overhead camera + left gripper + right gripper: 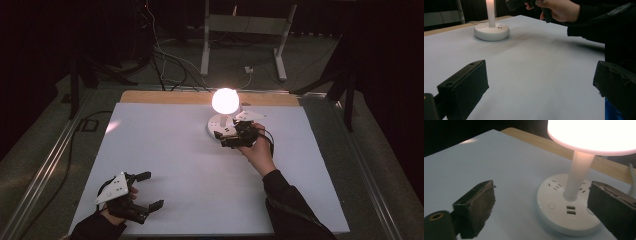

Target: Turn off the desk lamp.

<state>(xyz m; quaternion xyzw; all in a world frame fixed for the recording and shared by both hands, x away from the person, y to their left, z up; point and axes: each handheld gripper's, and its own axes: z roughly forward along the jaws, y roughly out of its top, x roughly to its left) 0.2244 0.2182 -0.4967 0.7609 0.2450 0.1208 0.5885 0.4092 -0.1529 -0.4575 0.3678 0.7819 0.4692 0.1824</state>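
- Lamp (pixel 224 107), lit and white, is seen standing at the far middle of the white table (pixel 180 165), near the wooden strip (pixel 150 97) along the table's far edge.
- Its glowing round shade (pixel 594 135) is carried on a slim upright stem (pixel 577 175), which rises from the middle of a round white base (pixel 560 213).
- Socket slots, two USB ports (pixel 570 210) and a round button (pixel 551 206) are seen on the top of the base.
- The right gripper (pixel 231 138) is held just beside the base, on its near side; whether it touches the base cannot be told.
- Its jaws are parted and clamp nothing, and in the right gripper view the stem and part of the base are framed between them.
- The left gripper (pixel 150 190) is held low over the near left corner of the table, well apart from the lamp.
- Its jaws are spread wide, with bare table surface between them.
- In the left gripper view the base and stem are seen far off, with the right hand (pixel 559 10) near them.
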